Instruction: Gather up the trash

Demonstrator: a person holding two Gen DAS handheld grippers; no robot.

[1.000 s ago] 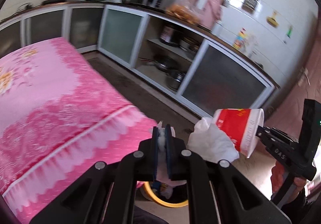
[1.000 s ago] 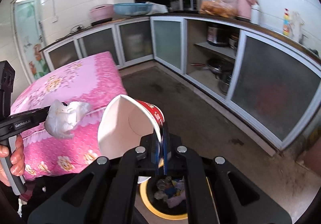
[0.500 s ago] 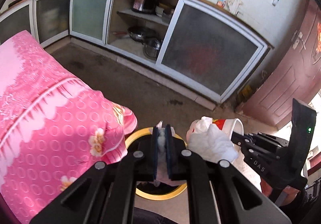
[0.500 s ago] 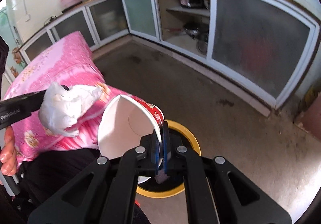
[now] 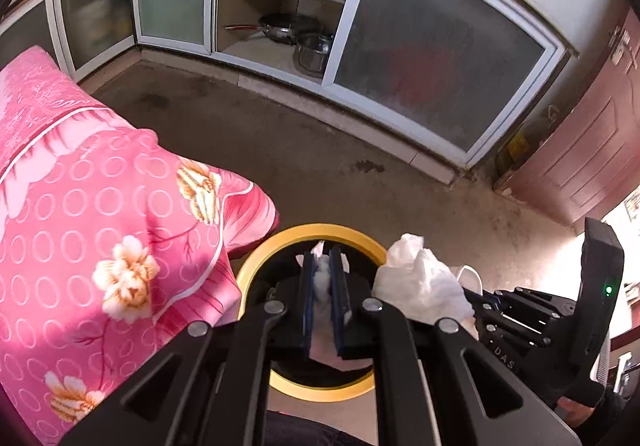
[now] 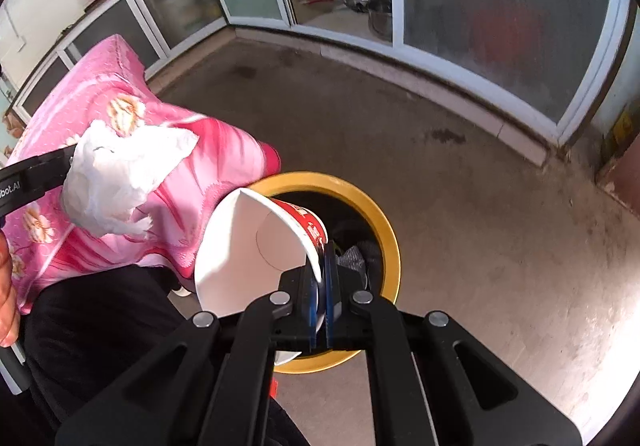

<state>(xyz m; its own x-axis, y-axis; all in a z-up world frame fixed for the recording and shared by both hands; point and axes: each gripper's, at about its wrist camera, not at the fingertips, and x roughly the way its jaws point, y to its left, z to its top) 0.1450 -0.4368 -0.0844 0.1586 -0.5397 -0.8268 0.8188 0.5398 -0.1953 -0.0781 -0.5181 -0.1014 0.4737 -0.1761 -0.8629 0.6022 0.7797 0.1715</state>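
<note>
Both grippers are lowered over the bin [image 6: 390, 234]: tissue [image 5: 420, 284] clamped in the left gripper [image 5: 325, 286], cup [image 6: 256, 246] rim apparently pinched by the right gripper [image 6: 320, 282].

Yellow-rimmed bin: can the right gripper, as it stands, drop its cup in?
Probably yes. The right gripper, shut on the paper cup, hangs over the open bin; nothing lies between.

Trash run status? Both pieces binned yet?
Done: some trash already lies in the yellow-rimmed bin.
In hand: left tongs clamp a crumpled tissue; right tongs pinch the rim of a paper cup, which overlaps the bin's rim in that view.
Left: open both tongs so both pieces drop in.
</note>
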